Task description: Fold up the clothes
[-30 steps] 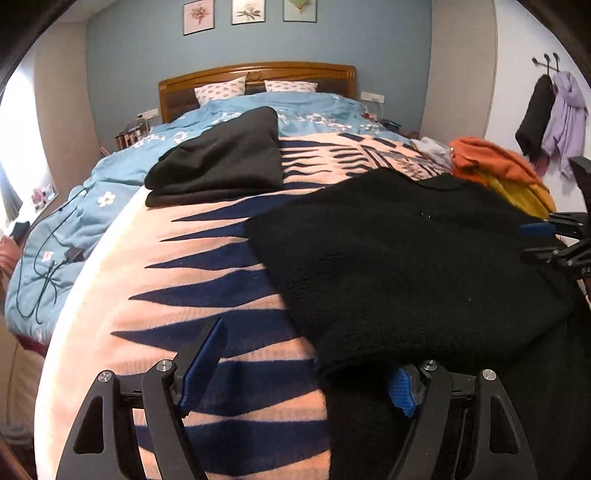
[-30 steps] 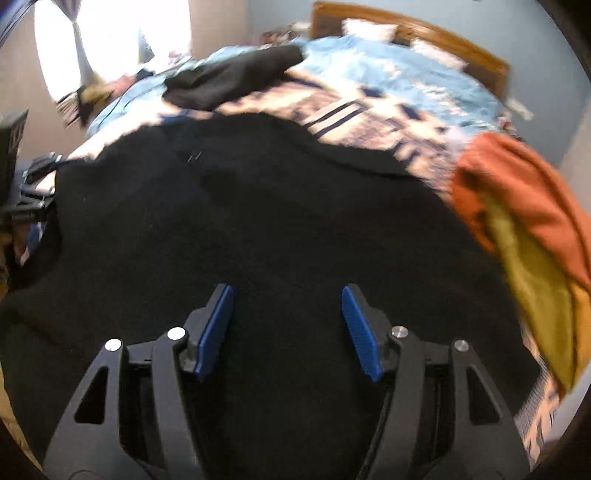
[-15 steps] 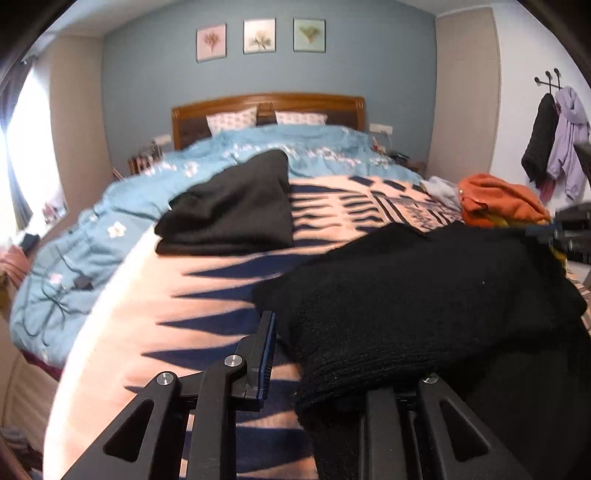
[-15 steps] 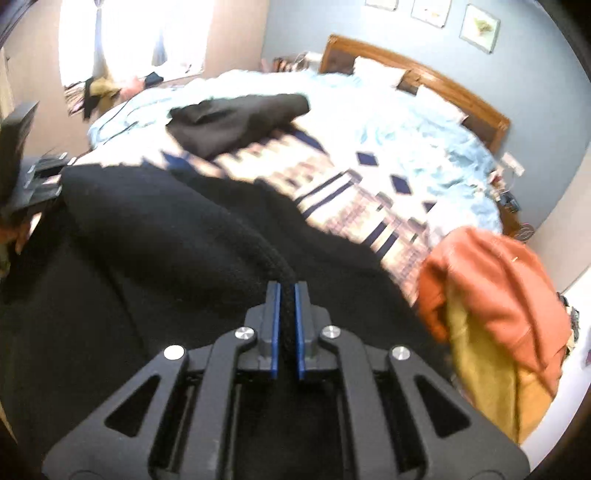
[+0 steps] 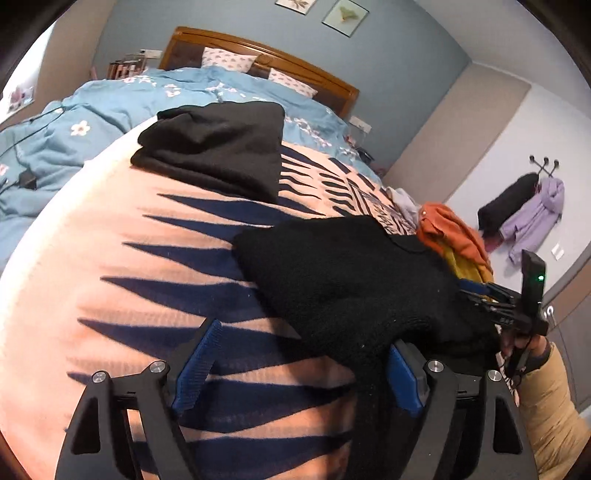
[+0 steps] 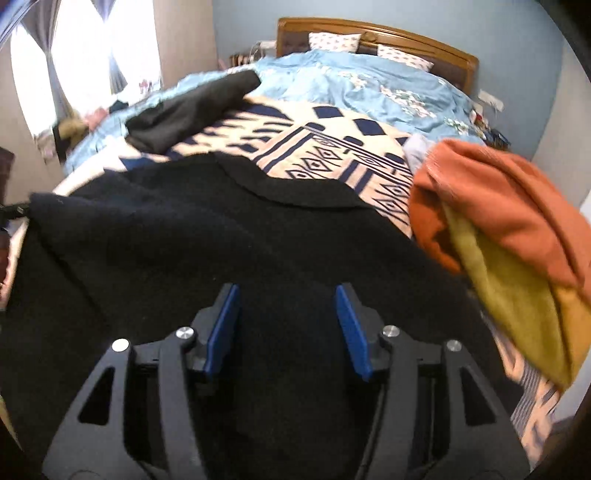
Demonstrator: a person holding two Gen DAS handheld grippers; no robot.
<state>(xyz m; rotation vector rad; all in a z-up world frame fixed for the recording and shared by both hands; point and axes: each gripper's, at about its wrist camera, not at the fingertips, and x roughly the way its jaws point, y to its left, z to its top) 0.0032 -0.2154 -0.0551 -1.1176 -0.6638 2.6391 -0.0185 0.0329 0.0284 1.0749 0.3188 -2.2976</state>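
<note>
A black knit sweater (image 5: 351,273) lies spread on the patterned blanket (image 5: 110,229), its near part doubled over. My left gripper (image 5: 303,338) is at its left edge. The jaws are opening wide, and the sweater's hem drapes over the right finger (image 5: 402,376) with neither pad pressing on it. My right gripper (image 6: 286,291) hovers over the middle of the sweater (image 6: 221,240), its jaws opening with only the flat cloth below them. The right gripper (image 5: 495,299) also shows in the left wrist view, at the sweater's far right side.
A folded black garment (image 5: 221,147) lies further up the bed. An orange and yellow heap of clothes (image 6: 509,206) sits at the right edge. A blue flowered duvet (image 5: 110,107) and wooden headboard (image 6: 373,31) are behind. Coats (image 5: 532,210) hang on wall hooks. A tan sleeve (image 5: 550,398) is at the right.
Both grippers were open, then pinched the sweater's near edge and lifted it. Now both have let go and stand open, and the left view has rolled.
</note>
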